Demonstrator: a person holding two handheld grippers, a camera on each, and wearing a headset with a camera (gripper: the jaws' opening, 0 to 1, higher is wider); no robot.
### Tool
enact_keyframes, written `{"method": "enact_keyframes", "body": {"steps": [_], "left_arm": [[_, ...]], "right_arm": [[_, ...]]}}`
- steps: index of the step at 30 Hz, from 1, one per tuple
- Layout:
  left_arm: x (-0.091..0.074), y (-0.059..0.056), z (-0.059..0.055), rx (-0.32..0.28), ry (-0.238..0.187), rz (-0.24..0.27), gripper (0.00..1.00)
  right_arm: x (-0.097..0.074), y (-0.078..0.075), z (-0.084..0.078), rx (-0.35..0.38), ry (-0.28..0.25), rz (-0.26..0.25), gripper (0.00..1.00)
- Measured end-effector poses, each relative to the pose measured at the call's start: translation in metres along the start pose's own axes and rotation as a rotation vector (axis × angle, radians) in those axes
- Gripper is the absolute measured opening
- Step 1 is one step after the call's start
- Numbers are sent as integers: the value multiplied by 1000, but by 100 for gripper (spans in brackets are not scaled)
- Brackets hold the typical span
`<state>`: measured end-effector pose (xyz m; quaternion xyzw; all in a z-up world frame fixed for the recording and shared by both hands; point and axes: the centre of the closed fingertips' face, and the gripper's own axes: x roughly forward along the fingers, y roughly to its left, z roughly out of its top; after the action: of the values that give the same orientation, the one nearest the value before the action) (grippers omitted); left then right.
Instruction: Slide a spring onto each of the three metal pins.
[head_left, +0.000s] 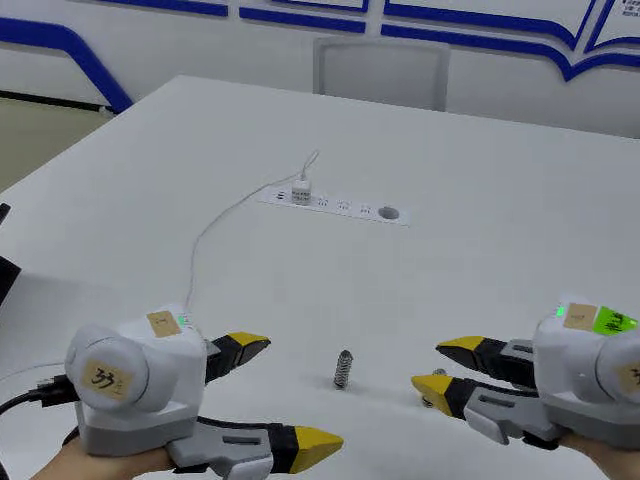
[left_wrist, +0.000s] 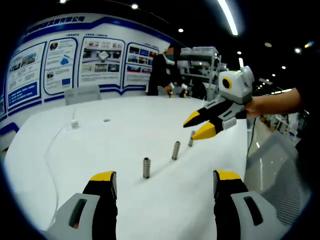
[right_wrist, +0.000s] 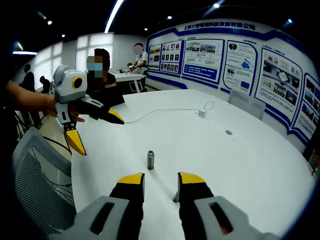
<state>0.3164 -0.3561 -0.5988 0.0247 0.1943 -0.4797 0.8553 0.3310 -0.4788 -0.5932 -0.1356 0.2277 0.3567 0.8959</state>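
Note:
Three short metal pins stand in a row on the white table (head_left: 450, 150). The nearest pin (left_wrist: 146, 167) looks ribbed, as if it has spring coils around it, and shows in the head view as the ribbed pin (head_left: 343, 368). The middle pin (left_wrist: 176, 150) and the far pin (left_wrist: 191, 138) are too small to judge. My left gripper (head_left: 293, 394) hangs wide open and empty near the table's front edge, left of the pins. My right gripper (head_left: 432, 365) is open, its tips close around the far pin (head_left: 437, 378) without gripping it.
A white power strip (head_left: 335, 205) lies mid-table with a charger plug (head_left: 302, 190) and a thin white cable (head_left: 215, 230) running toward me. A grey chair (head_left: 380, 70) stands at the far edge, a mesh chair (right_wrist: 40, 170) beside the table. People stand in the background.

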Motion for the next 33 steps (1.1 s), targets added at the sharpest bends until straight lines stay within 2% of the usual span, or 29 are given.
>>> {"method": "enact_keyframes", "body": {"steps": [6,10,19,23,27,33], "left_arm": [[0,-6,-2,2,4,-8,81],[1,-9,-4,12,19,-14,81],[-1,-10,-2,7,18,-14,82],[1,-12,-4,10,30,-10,86],[1,-15,-6,6,33,-17,88],[1,-17,-9,-3,45,-19,91]], "right_arm": [[-26,-12,-19,89,-26,-64,29],[-39,-19,-29,113,-27,-99,30],[-73,-35,-36,206,-91,-199,33],[-92,-49,-41,262,-130,-283,37],[-107,-53,-45,284,-150,-316,44],[-124,-55,-54,319,-170,-354,48]]}}
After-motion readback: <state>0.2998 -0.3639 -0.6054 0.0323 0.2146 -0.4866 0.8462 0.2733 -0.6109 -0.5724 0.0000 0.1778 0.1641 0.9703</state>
